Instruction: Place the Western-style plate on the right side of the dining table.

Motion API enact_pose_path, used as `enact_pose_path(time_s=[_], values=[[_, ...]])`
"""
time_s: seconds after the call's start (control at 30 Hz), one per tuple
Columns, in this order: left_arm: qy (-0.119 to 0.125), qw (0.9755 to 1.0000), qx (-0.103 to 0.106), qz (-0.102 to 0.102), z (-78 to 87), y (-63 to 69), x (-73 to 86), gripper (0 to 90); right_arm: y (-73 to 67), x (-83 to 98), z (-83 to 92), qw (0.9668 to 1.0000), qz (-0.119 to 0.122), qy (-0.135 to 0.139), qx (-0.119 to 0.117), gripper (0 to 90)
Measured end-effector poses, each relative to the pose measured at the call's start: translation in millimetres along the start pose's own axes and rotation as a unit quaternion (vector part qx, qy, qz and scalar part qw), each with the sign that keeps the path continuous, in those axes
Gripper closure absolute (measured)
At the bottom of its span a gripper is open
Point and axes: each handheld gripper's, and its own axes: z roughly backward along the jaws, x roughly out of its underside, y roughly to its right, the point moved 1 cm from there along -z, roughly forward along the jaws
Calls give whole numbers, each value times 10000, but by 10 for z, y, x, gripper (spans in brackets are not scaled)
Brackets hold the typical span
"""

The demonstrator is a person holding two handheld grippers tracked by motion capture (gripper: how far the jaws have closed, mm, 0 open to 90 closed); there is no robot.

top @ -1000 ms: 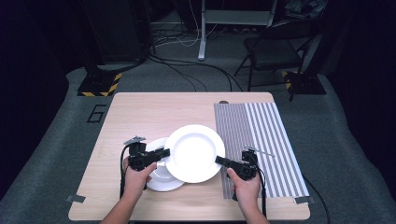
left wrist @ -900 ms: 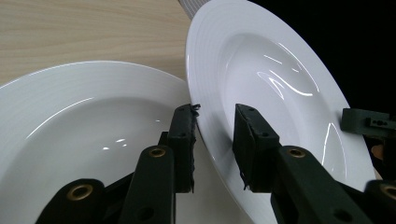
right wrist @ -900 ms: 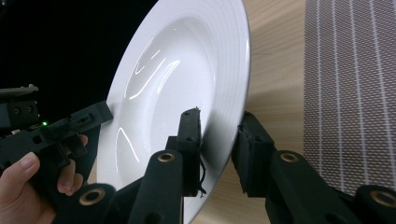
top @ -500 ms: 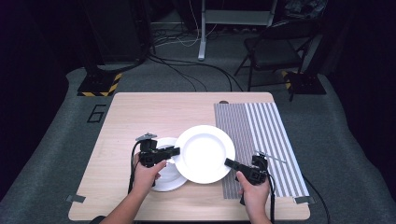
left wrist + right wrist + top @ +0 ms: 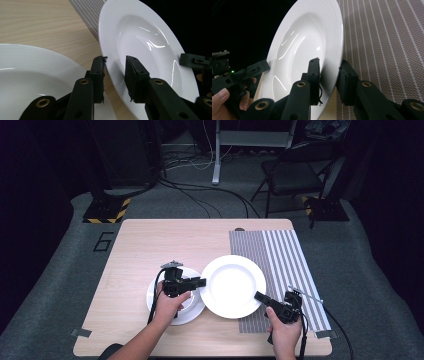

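Between our 2 grippers we see a big white plate (image 5: 233, 286). Our left gripper (image 5: 199, 282) has its jaws on each side of the plate's left rim, and our right gripper (image 5: 260, 297) pinches the rim near the striped mat (image 5: 285, 265). We cannot tell if the left jaws squeeze it. Under our left hand (image 5: 167, 306) sits a smaller plate (image 5: 186, 312) on the wooden table (image 5: 135, 250).

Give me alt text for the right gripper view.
The right gripper straddles the rim of a white plate, one jaw on each face, above a striped mat. At lower left, a hand holds the left gripper at the plate's far edge.
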Motion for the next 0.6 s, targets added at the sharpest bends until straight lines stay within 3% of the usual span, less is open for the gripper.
enact_pose_path(time_s=[0.17, 0.2, 0.6], values=[[-43, 9999, 42, -147, -82, 55, -24, 693, 53, 3, 92, 9999, 27, 117, 73, 744], [-54, 9998, 60, -157, -93, 62, -29, 693, 49, 4, 111, 9999, -77, 130, 70, 746], [-157, 9993, 217, -271, -292, 197, -86, 696, 170, -11, 292, 9990, -264, 302, 216, 752]])
